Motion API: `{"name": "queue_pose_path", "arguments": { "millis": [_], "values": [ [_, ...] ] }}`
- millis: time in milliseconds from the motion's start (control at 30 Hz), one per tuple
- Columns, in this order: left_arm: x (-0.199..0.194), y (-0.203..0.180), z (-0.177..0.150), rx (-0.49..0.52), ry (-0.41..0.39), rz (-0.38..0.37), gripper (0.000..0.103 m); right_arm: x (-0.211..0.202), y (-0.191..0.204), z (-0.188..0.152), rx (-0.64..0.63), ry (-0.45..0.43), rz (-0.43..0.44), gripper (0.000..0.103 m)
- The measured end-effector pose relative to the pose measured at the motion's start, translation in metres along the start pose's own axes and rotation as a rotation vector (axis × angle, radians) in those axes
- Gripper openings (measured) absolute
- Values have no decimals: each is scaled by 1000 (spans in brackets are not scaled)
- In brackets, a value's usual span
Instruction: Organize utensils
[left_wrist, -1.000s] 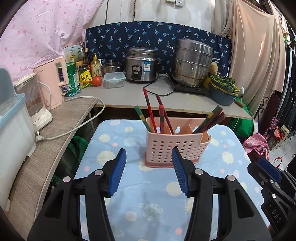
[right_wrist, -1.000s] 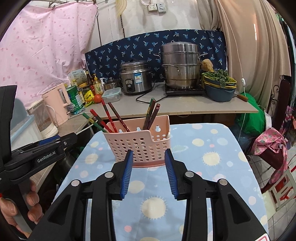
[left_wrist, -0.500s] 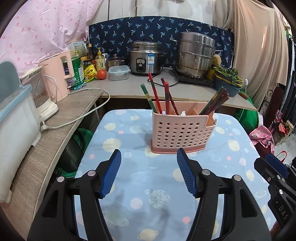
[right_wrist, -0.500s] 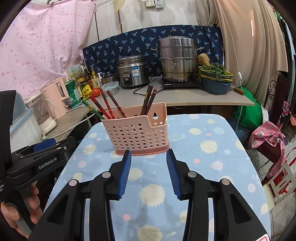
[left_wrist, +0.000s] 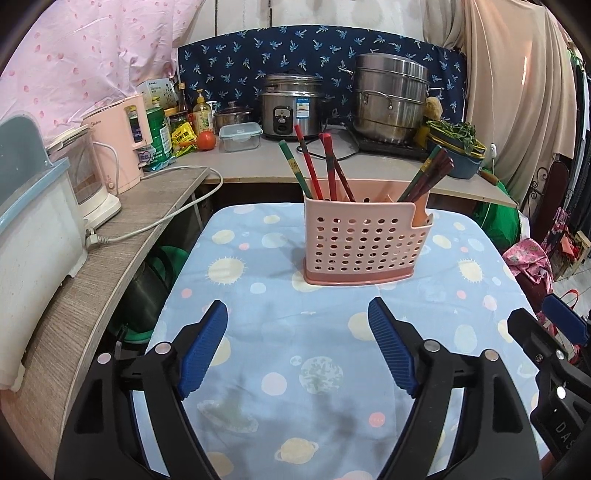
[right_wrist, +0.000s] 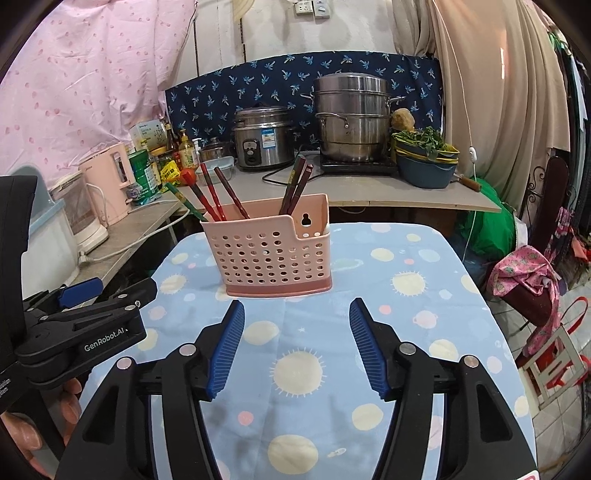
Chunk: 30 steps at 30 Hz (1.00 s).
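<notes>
Compared with one second earlier: both grippers drawn back from the pink basket (left_wrist: 364, 243), more patterned cloth visible between blue pads and basket base. Right gripper jaw gap widened over that interval; left gripper gap already wide, little changed. Basket and contents unmoved on the table (left_wrist: 258, 354).

Left to right, left wrist view:
- Grey wood-grain counter (left_wrist: 110, 254) along the left edge, carrying a pale pink kettle (left_wrist: 120, 144) of smooth plastic and a white cable.
- Left gripper (left_wrist: 297, 350): spread wide, holding nothing, ribbed blue pads on matte black fingers, above the cloth and well short of the basket.
- Basket: rectangular, rigid plastic, front wall perforated with rows of round holes, darker solid base band, notched upper right corner. Stood upright near the far middle of the table.
- Chopsticks (left_wrist: 317, 166): slim lacquered sticks, red and green, leaning left in the left compartment; a darker brown bundle leaning right in the right compartment.
- Cloth: light blue fabric printed with suns and planets.

Right wrist view:
- Right gripper (right_wrist: 296, 347): spread apart, empty, same ribbed blue pads, aimed at the basket front.
- Steel stockpot (right_wrist: 351, 122), stacked and shiny, on the rear counter.
</notes>
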<state>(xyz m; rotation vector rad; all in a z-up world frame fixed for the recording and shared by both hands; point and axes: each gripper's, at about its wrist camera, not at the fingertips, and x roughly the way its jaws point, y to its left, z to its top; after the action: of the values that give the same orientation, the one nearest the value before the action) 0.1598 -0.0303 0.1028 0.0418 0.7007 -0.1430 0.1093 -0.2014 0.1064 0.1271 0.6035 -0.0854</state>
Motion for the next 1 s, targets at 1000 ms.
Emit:
{"name": "queue_pose_path", "arguments": {
  "millis": [1000],
  "values": [
    [2,-5,-15,33,26,50,96,6,-11,-15,33,42,-13,97]
  ]
}}
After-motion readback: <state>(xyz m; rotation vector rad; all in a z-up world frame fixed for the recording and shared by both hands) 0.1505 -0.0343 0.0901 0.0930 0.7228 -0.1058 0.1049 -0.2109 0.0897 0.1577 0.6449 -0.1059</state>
